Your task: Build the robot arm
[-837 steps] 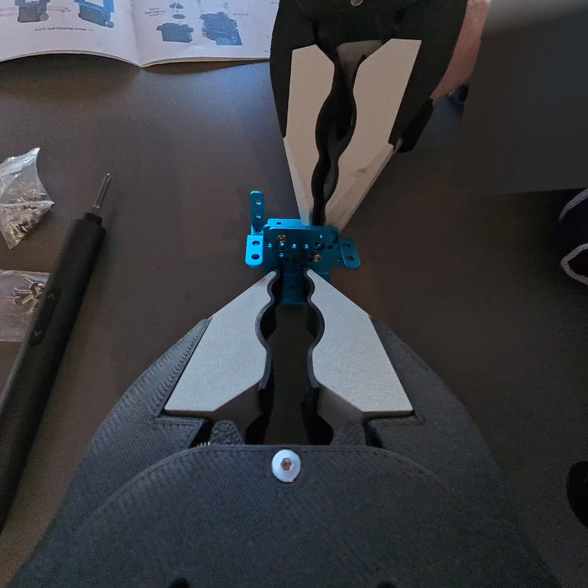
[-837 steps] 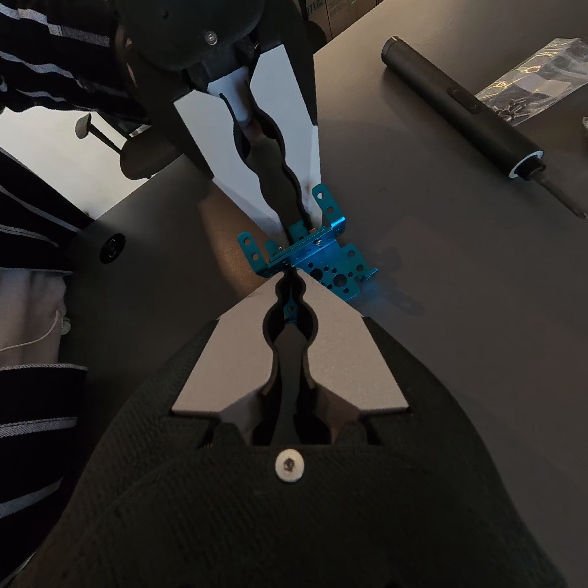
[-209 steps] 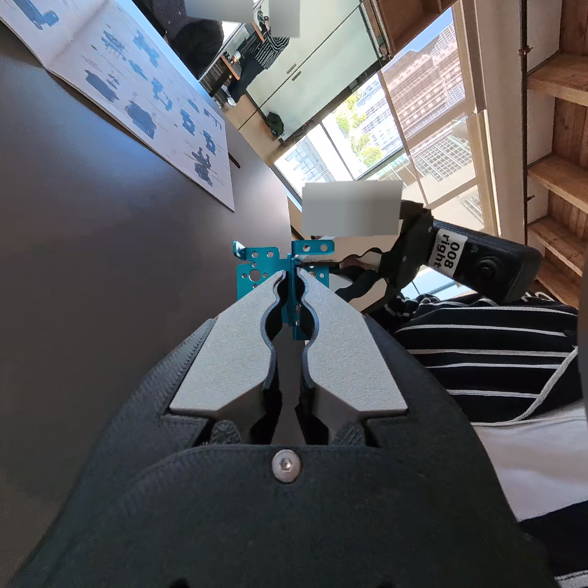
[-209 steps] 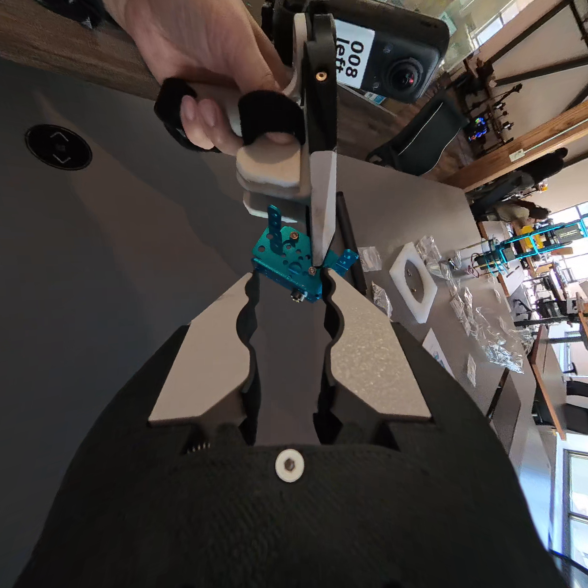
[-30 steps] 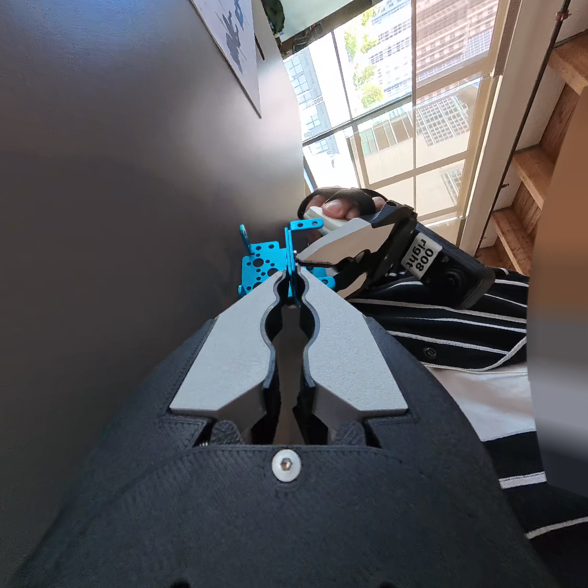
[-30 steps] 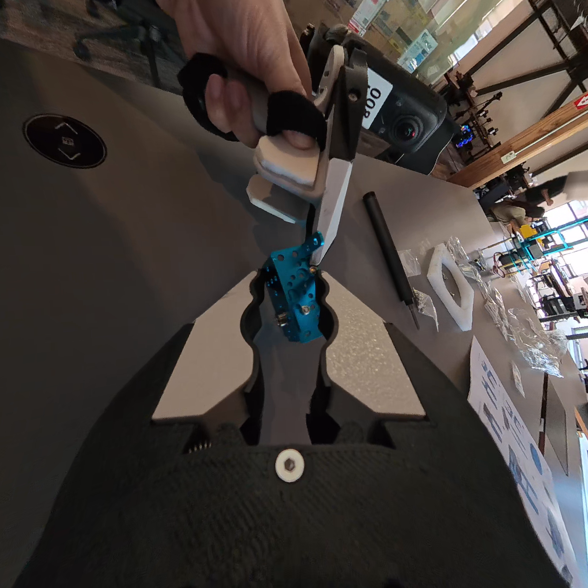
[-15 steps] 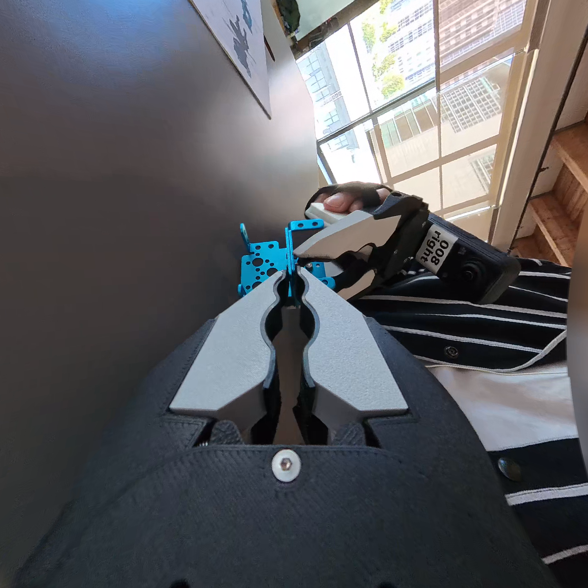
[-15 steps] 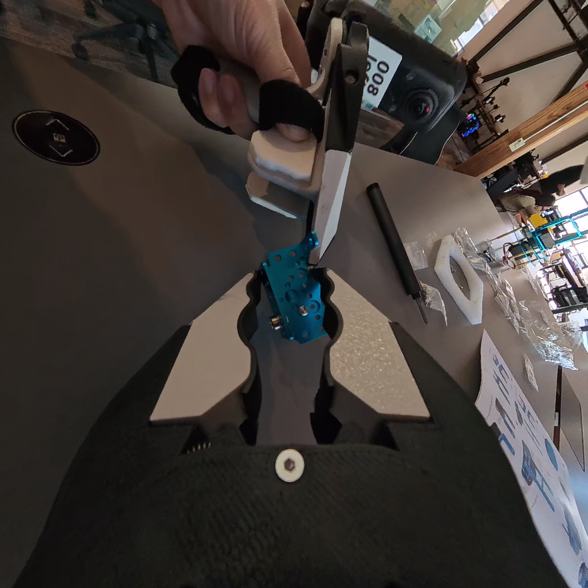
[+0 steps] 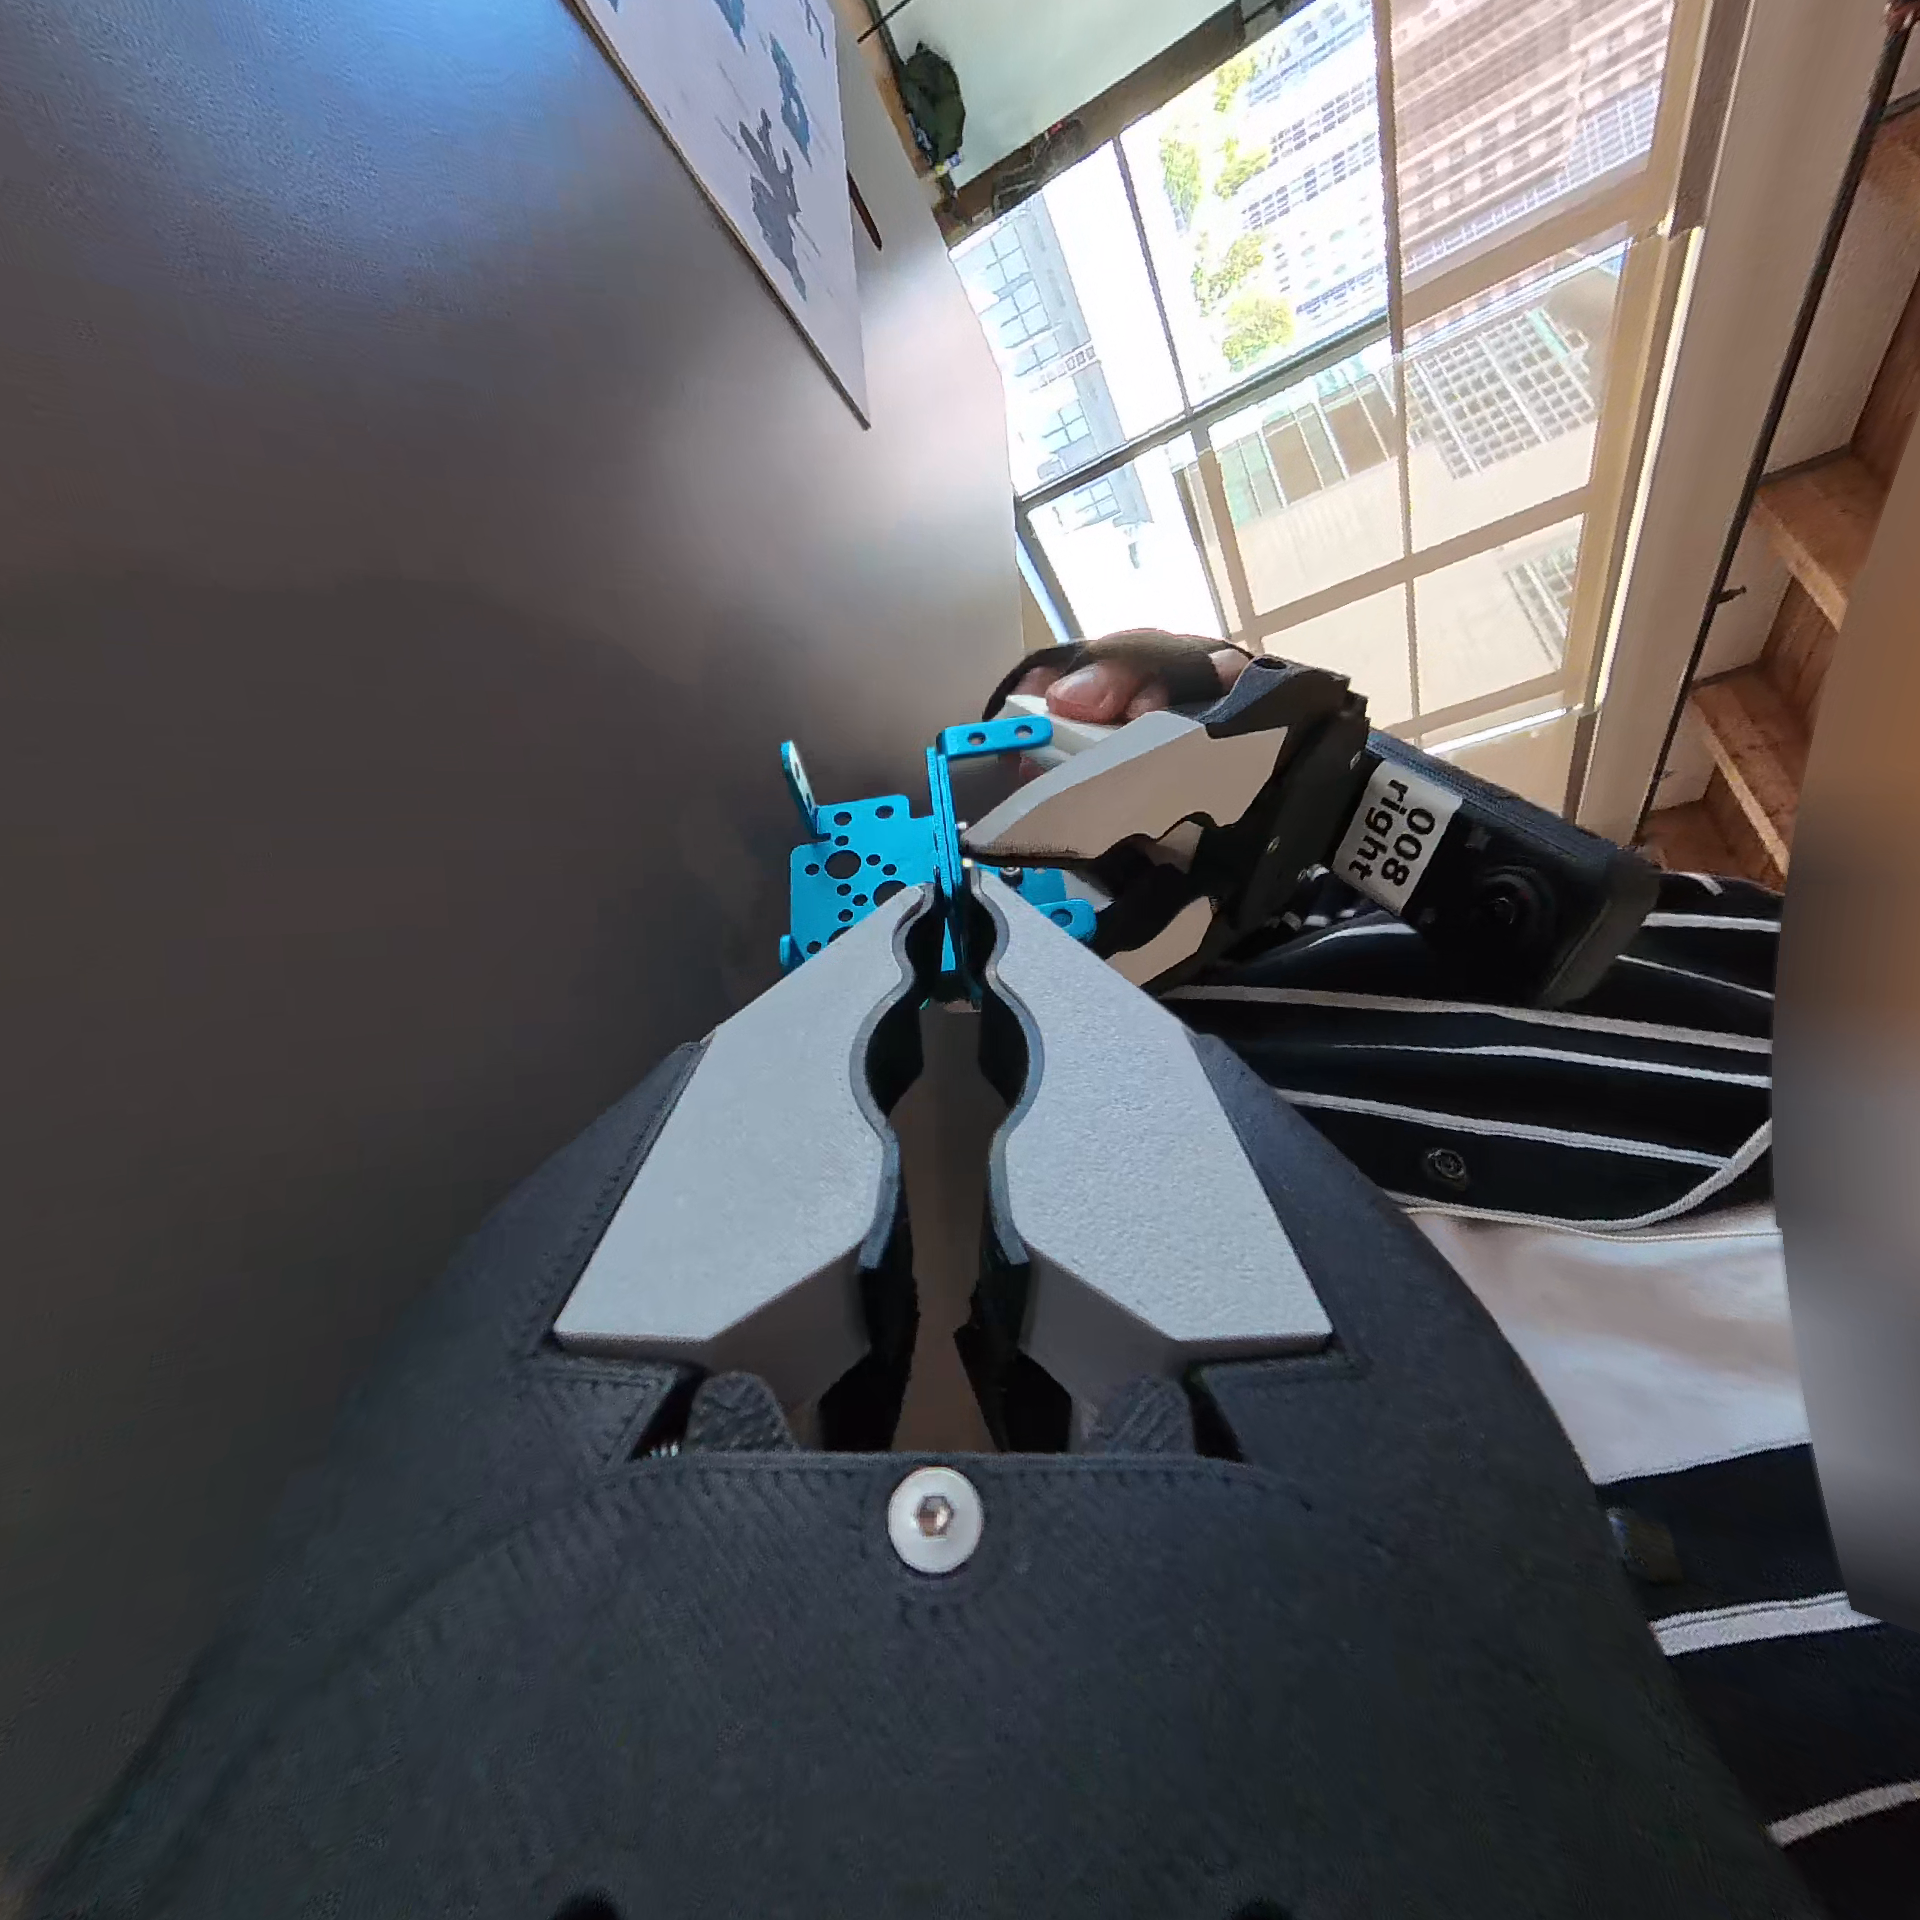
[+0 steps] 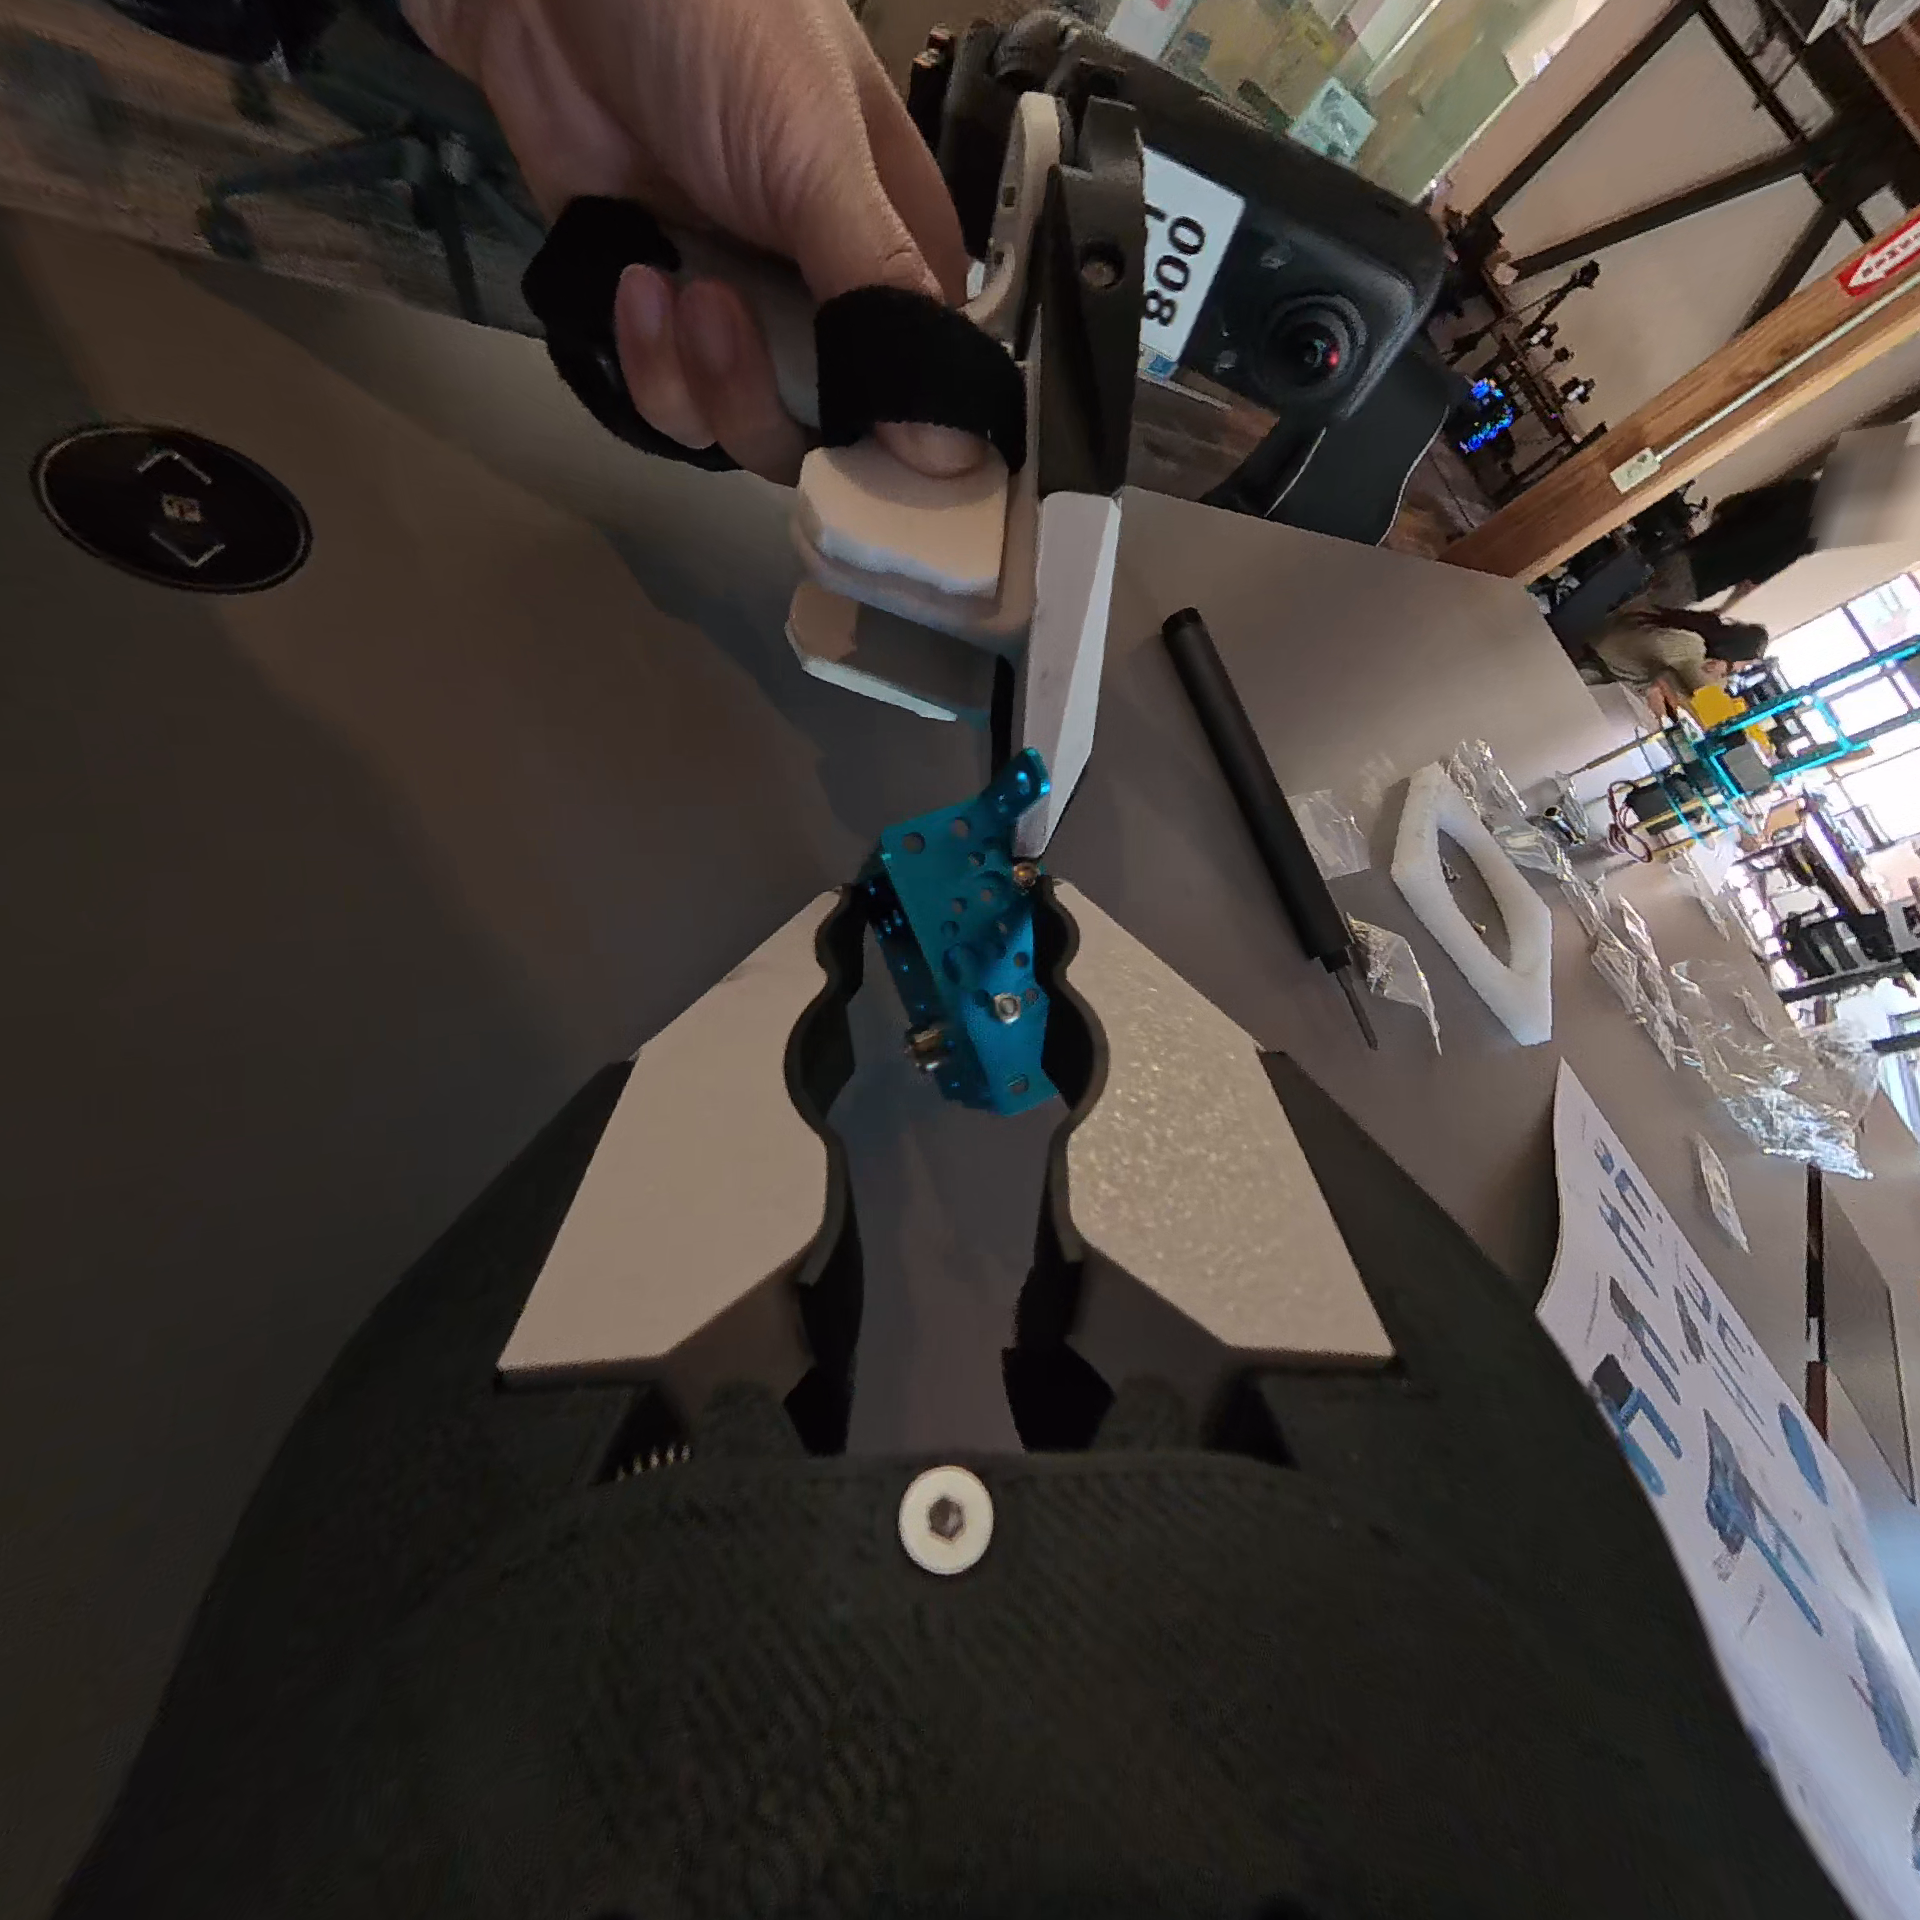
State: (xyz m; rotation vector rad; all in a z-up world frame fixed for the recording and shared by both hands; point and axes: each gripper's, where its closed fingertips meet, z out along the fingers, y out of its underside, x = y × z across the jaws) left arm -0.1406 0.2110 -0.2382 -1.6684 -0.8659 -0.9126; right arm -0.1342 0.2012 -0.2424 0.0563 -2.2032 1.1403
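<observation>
Left gripper (image 9: 951, 902) pinched on an edge of the blue perforated metal bracket (image 10: 971, 951), held above the dark table (image 10: 416, 831), right gripper (image 10: 951, 904) jaws spread wide around the bracket, black screwdriver (image 10: 1262, 810) lying farther right near plastic bags (image 10: 1756, 1049)

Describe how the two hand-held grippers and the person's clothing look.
Each hand-held gripper, left and right, has two pale grey wedge fingers with wavy black inner edges in a dark ribbed body with a silver screw. Each carries a black camera with a white label. Black straps loop the fingers; the sleeve is navy with white stripes.
</observation>
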